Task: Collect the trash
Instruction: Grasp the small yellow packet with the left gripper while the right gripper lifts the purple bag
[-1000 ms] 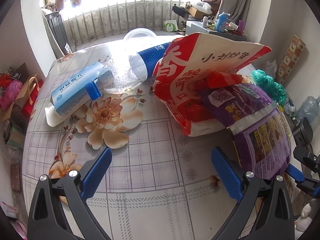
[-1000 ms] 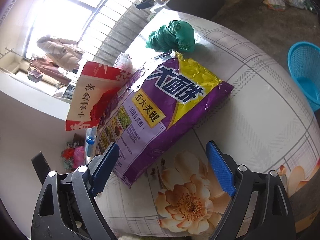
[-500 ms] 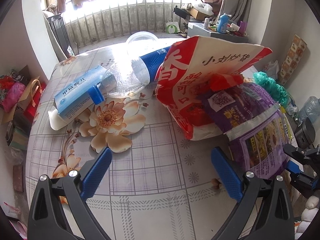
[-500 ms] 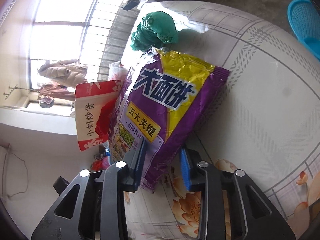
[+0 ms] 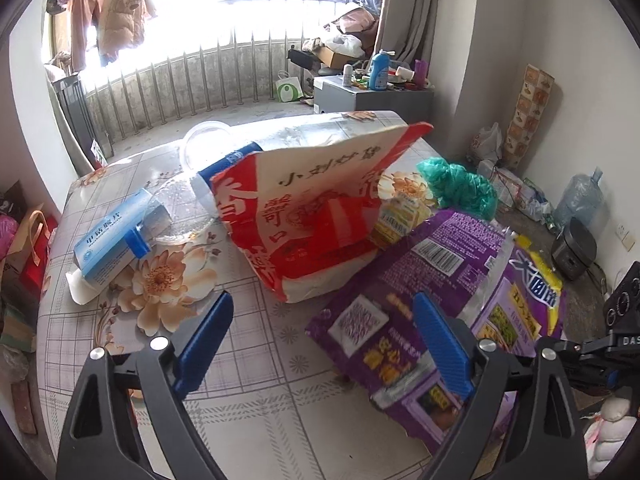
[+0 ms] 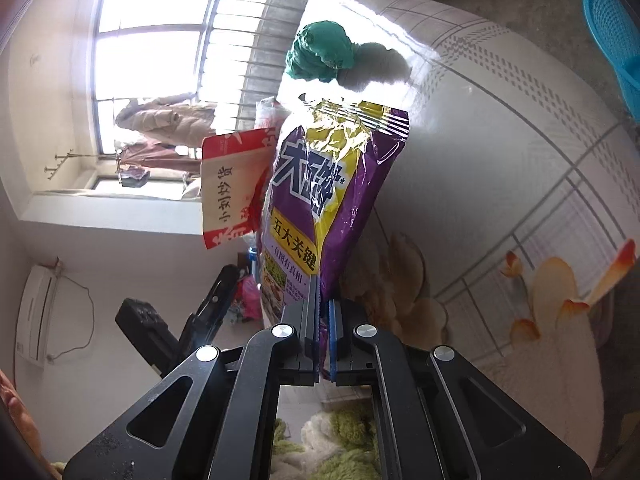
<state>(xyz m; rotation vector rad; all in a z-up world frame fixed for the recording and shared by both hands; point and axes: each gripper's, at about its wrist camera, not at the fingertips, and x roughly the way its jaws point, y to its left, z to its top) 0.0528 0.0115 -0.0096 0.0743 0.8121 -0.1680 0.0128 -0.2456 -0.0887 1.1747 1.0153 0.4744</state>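
A: Room first, quick. Big bright window with railing bars (image 5: pixel 224 76) at the back, coats on hangers (image 5: pixel 112 12) by it, a grey cabinet (image 5: pixel 372 100) crowded with bottles, a curtain (image 5: pixel 412 8) to its right. Water jug (image 5: pixel 580 200) and rice cooker (image 5: pixel 574 248) on the floor by the wall, blue basket (image 6: pixel 616 36) on the floor past the table's far side.

B: Surface?

A: Table (image 5: pixel 256 392) under a checked plastic cloth printed with large cream flowers. Glossy, window glare at the far end.

B: Trash on it, biggest down?

A: Purple snack bag (image 6: pixel 320 200), lifted at its near end, far end toward the cloth. Red-and-white bag (image 5: pixel 312 216) stands open just beside it, touching. Then the clear plastic bottle with a blue label (image 5: pixel 216 176) lying behind, the pale blue box (image 5: pixel 112 248) at left, a crumpled green plastic bag (image 5: pixel 456 188) at the far right.

B: Tools?

A: Right gripper (image 6: pixel 323 336) has just been closing, now clenched on the bottom edge of the purple snack bag, pads pressed on the film. Left gripper (image 5: pixel 324 344) spread wide though narrowing a little, nothing between the jaws, hanging over bare cloth with its right finger in front of the purple bag.
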